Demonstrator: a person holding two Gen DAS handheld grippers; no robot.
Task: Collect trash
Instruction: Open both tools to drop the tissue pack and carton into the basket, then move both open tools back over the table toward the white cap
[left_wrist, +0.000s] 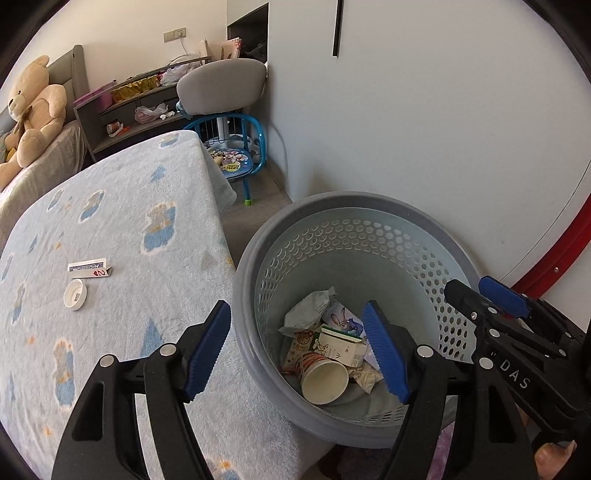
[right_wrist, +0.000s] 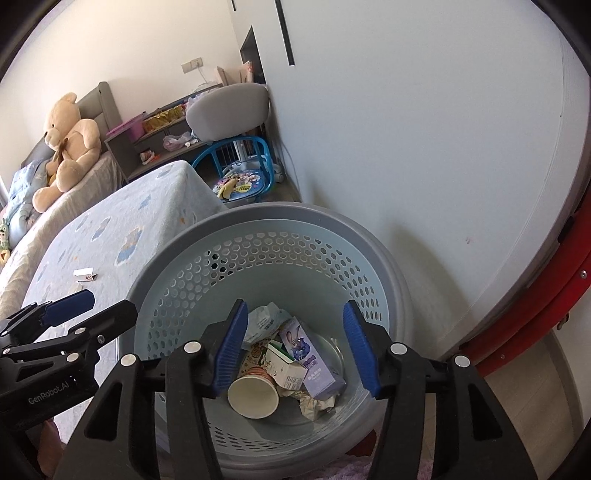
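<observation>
1. Trash sits gathered at the bottom of the grey perforated bin (right_wrist: 280, 236), directly below and ahead of the right gripper (right_wrist: 293, 347): a paper cup (right_wrist: 253, 397) on its side with its mouth facing up towards the camera, a small carton (right_wrist: 284, 369) leaning on it, a purple box with a cartoon rabbit (right_wrist: 306, 350), a pale wrapper (right_wrist: 264, 321) and crumpled paper.
2. That gripper hangs over the bin's mouth, tilted down into it, with its blue pads apart and nothing between them. The pose fits a drop-off point, so that whatever is let go falls inside rather than on the floor.
3. In its own view the left gripper (left_wrist: 295, 350) is also spread wide and empty. It straddles the near rim of the bin (left_wrist: 240, 295), one pad over the blanket and the other over the bin's inside.
4. On the bed (left_wrist: 122, 229), ahead and to the left of the left gripper, two loose pieces remain: a white round cap (left_wrist: 75, 294) lying open side up and, just beyond it, a folded playing card (left_wrist: 89, 268).
5. Judging by this, the collecting is mostly done, and those two are the likely leftovers. Both lie flat on soft fleece, so a pinch may catch the blanket along with them.
6. The bin stands tight between bed and wall, within easy reach of both hands.
</observation>
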